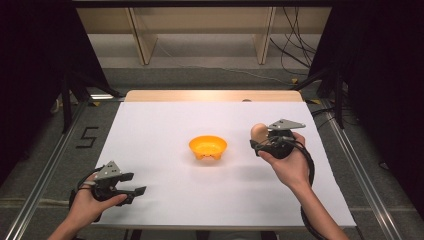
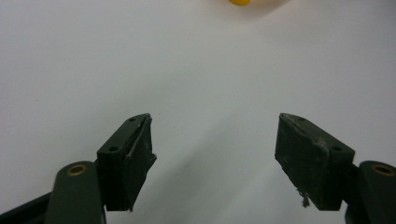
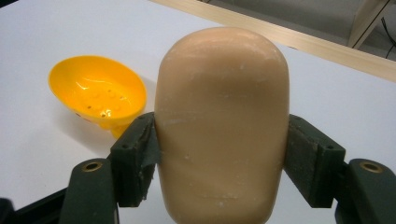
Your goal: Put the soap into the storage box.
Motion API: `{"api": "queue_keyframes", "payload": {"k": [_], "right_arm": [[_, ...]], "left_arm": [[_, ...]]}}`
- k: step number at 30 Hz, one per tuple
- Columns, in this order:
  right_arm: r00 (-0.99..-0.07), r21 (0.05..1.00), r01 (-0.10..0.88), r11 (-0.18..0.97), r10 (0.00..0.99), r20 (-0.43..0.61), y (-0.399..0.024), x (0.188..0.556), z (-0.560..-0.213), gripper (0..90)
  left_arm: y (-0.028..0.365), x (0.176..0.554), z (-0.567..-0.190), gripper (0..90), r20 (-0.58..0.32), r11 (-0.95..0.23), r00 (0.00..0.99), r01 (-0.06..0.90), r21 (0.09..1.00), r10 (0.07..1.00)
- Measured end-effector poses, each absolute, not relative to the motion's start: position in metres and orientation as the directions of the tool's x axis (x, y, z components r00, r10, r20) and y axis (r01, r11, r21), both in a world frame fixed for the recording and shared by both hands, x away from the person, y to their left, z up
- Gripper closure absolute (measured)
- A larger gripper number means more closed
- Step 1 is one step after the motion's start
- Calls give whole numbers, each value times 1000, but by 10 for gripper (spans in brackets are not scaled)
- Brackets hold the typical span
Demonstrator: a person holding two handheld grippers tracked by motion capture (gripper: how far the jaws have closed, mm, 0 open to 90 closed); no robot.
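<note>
On white table sheet (image 1: 165, 125): orange perforated soap dish (image 1: 208, 147) near centre, nothing inside. Right of dish, lifted off sheet, tan rounded soap bar (image 1: 258, 132) clamped upright between pads of right gripper (image 1: 262, 141), one pad against each side (image 3: 140, 149). Open sheet between bar and dish, path unblocked. At near left corner, left gripper (image 1: 131, 184) low over sheet, jaws wide apart and holding nothing, aimed toward dish, well apart from it. Beyond sheet, bare wooden table edge (image 1: 210, 95); past that, cables (image 1: 295, 50) on floor.
</note>
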State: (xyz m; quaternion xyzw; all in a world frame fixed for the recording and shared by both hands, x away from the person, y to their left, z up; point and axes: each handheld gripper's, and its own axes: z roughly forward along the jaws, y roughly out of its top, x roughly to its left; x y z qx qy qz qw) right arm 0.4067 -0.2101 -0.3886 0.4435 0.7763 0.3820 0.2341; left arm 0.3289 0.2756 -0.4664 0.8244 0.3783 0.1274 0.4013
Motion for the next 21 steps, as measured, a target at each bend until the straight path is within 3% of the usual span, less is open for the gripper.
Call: {"api": "queue_keyframes", "payload": {"k": [9,11,12,21], "right_arm": [[-514,788,508,347,857,-46,-211,412,-388,336],[-492,781,541,310,870,-4,-207,411,-388,336],[-523,788,503,355,851,-50,-210,415,-389,336],[-562,758,516,398,825,-51,-206,418,-388,336]], "left_arm": [[275,329,-467,273,-94,-389,682,518,762,725],[275,329,-467,273,-93,-390,682,518,761,725],[275,329,-467,273,-93,-389,682,518,762,725],[275,328,-467,273,-94,-388,681,519,762,726]]}}
